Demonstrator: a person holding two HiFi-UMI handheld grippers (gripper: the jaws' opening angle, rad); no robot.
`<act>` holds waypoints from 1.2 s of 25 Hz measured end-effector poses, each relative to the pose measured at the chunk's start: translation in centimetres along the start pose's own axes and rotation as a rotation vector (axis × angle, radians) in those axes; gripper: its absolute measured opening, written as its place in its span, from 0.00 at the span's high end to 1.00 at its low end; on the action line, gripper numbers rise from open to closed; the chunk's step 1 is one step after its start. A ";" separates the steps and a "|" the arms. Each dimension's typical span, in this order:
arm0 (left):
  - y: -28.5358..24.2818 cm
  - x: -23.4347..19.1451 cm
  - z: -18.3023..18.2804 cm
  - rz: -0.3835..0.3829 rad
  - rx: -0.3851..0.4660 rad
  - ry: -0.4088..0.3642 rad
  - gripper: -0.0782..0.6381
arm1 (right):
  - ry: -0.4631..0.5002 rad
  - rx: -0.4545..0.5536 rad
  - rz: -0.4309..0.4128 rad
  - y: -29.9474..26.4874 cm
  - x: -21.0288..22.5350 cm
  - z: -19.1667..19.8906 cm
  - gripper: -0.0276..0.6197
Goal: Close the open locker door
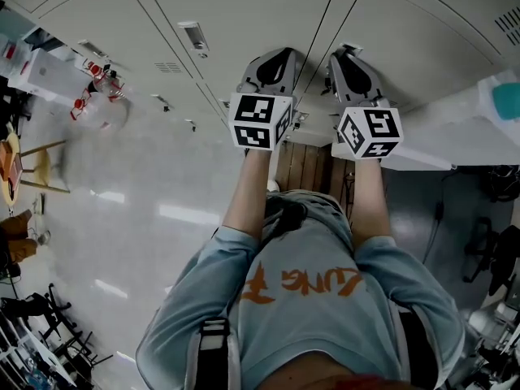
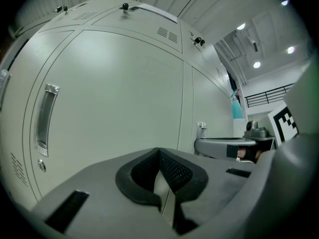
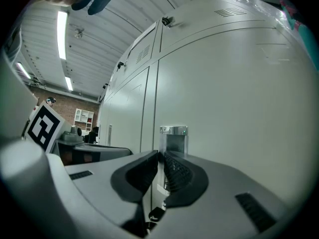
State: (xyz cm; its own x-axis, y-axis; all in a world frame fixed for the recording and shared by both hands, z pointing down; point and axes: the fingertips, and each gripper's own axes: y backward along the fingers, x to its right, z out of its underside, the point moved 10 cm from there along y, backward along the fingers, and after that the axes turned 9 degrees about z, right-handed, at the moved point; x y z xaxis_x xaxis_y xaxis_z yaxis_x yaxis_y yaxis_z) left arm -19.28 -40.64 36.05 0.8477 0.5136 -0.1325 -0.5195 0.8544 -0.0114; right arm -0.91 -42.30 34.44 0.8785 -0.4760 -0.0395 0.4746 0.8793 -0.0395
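Left tool (image 1: 282, 55) and right tool (image 1: 341, 55): jaws of each pressed together, nothing between them. Tips right at the locker door (image 1: 406, 47), which lies flush with its neighbours. Metal handle (image 3: 173, 138) sits just beyond the right tool.

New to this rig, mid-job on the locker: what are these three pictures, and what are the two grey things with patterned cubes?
There is no robot here. A person holds a hand tool in each hand: the left gripper and the right gripper. The cubes are part of them. The head view comes from a camera on the person's head, looking down past their arms at a row of pale lockers. The other two pictures come from a camera on each tool, looking along its jaws. Both pairs of jaws are closed, with nothing in them, and point at the locker fronts. The left one faces a door with a long handle. The right one faces a small metal latch.
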 end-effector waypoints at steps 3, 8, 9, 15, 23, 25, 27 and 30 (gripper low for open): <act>0.0 0.1 0.0 -0.005 -0.003 0.000 0.87 | -0.004 0.009 0.010 0.1 -0.1 0.1 0.87; 0.4 0.1 0.3 -0.024 -0.001 0.004 0.87 | -0.002 0.039 0.012 0.1 -0.4 0.6 0.87; 0.5 0.2 0.2 -0.028 -0.001 0.003 0.87 | 0.004 0.041 0.011 0.1 -0.5 0.6 0.87; 1.2 0.9 -0.1 -0.051 0.006 -0.003 0.87 | 0.003 0.082 0.022 1.3 -0.1 -0.1 0.85; 1.3 3.6 -0.3 -0.057 0.014 -0.009 0.87 | -0.025 0.127 -0.001 4.2 1.3 -0.7 0.85; 1.3 4.7 -0.2 -0.057 0.014 -0.011 0.87 | -0.034 0.132 -0.012 5.2 1.9 -0.7 0.86; 1.3 5.9 -0.1 -0.060 0.012 -0.012 0.87 | -0.033 0.131 -0.015 6.1 2.5 -0.8 0.88; 1.4 7.9 0.1 -0.069 0.012 -0.012 0.87 | -0.031 0.116 -0.013 7.7 3.6 -0.6 0.89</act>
State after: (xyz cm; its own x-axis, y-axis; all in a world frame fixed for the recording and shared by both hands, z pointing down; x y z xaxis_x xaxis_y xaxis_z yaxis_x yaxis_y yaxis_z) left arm -13.31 -35.43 35.09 0.8829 0.4539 -0.1199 -0.4580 0.8889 -0.0078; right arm 5.87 -37.26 33.35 0.8726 -0.4884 -0.0083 0.4876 0.8698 0.0759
